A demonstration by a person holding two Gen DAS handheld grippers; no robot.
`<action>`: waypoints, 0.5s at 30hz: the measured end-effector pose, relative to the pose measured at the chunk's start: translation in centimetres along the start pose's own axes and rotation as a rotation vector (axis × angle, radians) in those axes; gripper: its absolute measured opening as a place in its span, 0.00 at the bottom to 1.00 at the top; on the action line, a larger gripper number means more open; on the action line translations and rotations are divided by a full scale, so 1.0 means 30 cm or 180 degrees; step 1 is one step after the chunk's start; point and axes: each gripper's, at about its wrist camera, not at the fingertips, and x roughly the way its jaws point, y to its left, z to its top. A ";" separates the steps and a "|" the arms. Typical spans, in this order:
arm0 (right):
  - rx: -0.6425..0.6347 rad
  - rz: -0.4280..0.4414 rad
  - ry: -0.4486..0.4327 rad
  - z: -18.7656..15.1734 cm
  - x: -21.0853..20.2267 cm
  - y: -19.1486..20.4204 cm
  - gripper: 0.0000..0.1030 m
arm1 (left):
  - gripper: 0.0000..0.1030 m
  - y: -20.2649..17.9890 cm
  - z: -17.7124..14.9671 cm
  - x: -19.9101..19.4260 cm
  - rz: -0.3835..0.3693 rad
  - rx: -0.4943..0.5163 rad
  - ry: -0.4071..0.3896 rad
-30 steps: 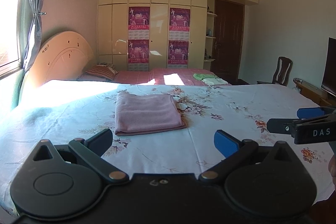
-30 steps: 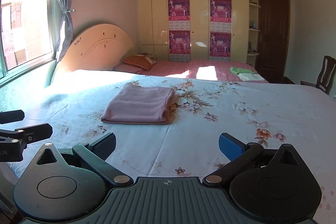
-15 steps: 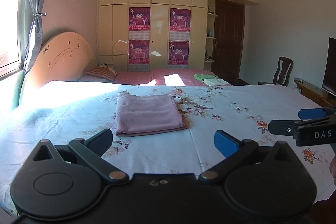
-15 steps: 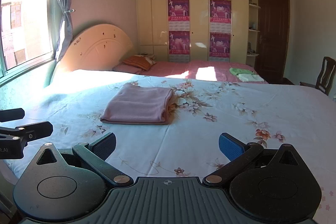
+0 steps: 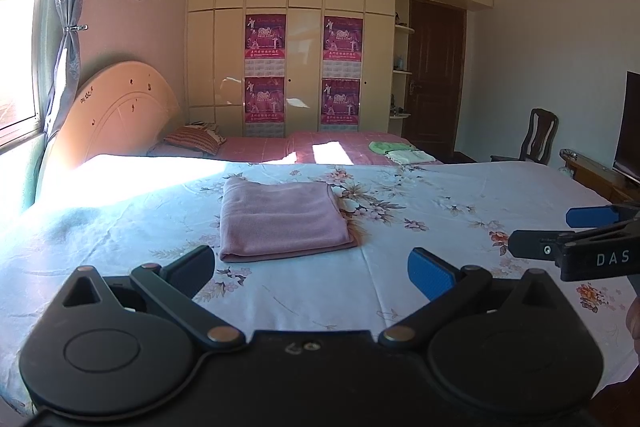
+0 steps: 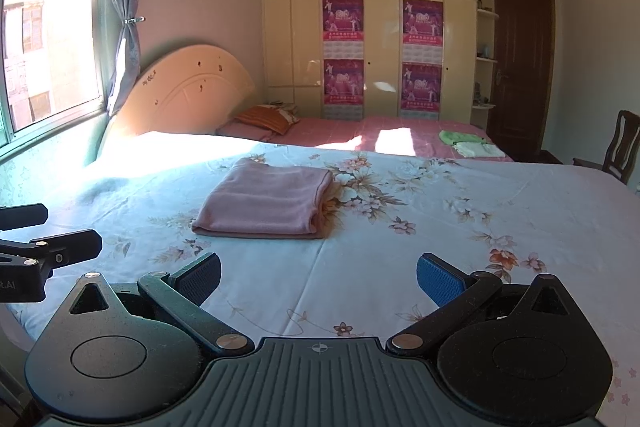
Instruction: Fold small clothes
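Note:
A pink cloth (image 5: 282,219) (image 6: 266,201) lies folded in a neat rectangle on the floral bedsheet (image 5: 440,211) (image 6: 440,227). My left gripper (image 5: 310,269) hovers above the near part of the bed, short of the cloth, open with nothing between its fingers. My right gripper (image 6: 318,275) is held the same way, open and empty, a little nearer than the cloth. Each gripper shows at the edge of the other's view: the right gripper (image 5: 540,233) at the right edge, the left gripper (image 6: 60,233) at the left edge.
A second bed with a pink cover (image 5: 280,147) stands behind, with a striped pillow (image 5: 194,139) and folded green and white cloths (image 5: 400,151) on it. Wardrobe (image 5: 304,27) and dark door (image 5: 434,79) at the back, a wooden chair (image 5: 538,139) and TV (image 5: 630,131) on the right.
Almost nothing has moved; both grippers stay open over the near part of the bed, with only a slight drift of the views.

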 end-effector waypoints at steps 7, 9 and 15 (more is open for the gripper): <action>-0.0017 0.0000 0.0002 0.003 0.003 0.002 1.00 | 1.00 -0.001 0.000 0.006 -0.0006 0.0036 -0.0019; -0.0024 0.0005 0.0002 0.003 0.003 0.002 1.00 | 1.00 0.000 0.000 0.006 -0.0006 0.0033 -0.0016; -0.0045 0.0028 0.0010 0.005 0.011 0.002 1.00 | 1.00 0.000 0.001 0.005 -0.0006 0.0054 -0.0024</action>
